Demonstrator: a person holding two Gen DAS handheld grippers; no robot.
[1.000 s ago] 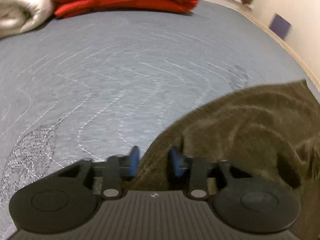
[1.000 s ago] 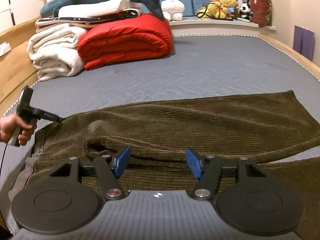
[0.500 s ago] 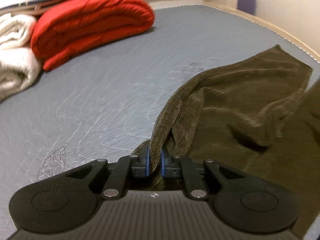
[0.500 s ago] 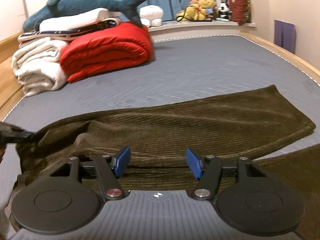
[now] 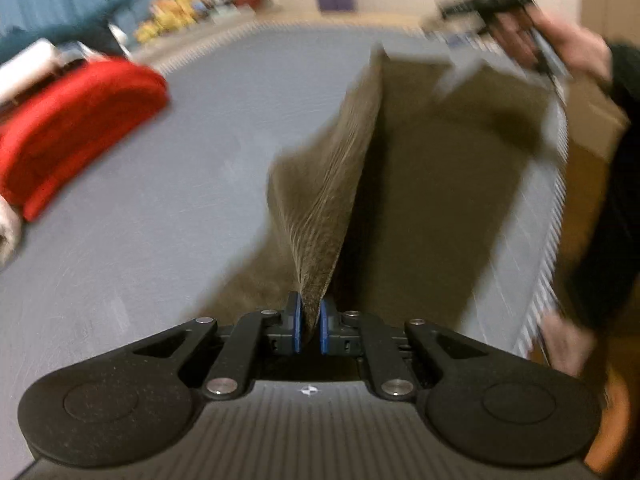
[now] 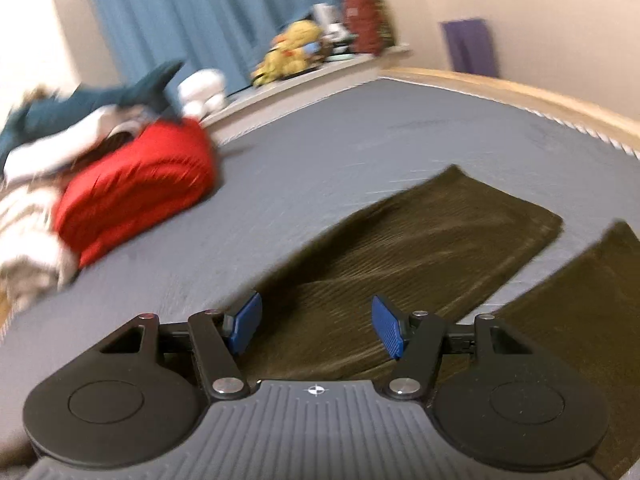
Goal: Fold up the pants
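Nearest in the left wrist view, the left gripper (image 5: 309, 322) has its blue pads clenched on a ridge of the ribbed brown corduroy pants (image 5: 332, 184), pulled up off the grey quilted bed (image 5: 160, 208) into a taut, tent-like fold that half a second ago was a slack crease. The right gripper (image 6: 316, 326) hangs released above the flat pant legs, now tilted. Beyond lie a puffy red duvet (image 6: 136, 196), then blurred plush toys (image 6: 292, 52).

pants (image 6: 420, 248) spread on bed (image 6: 360, 140), folded quilt (image 6: 136, 196) far left, plush toys (image 6: 292, 52) on ledge behind
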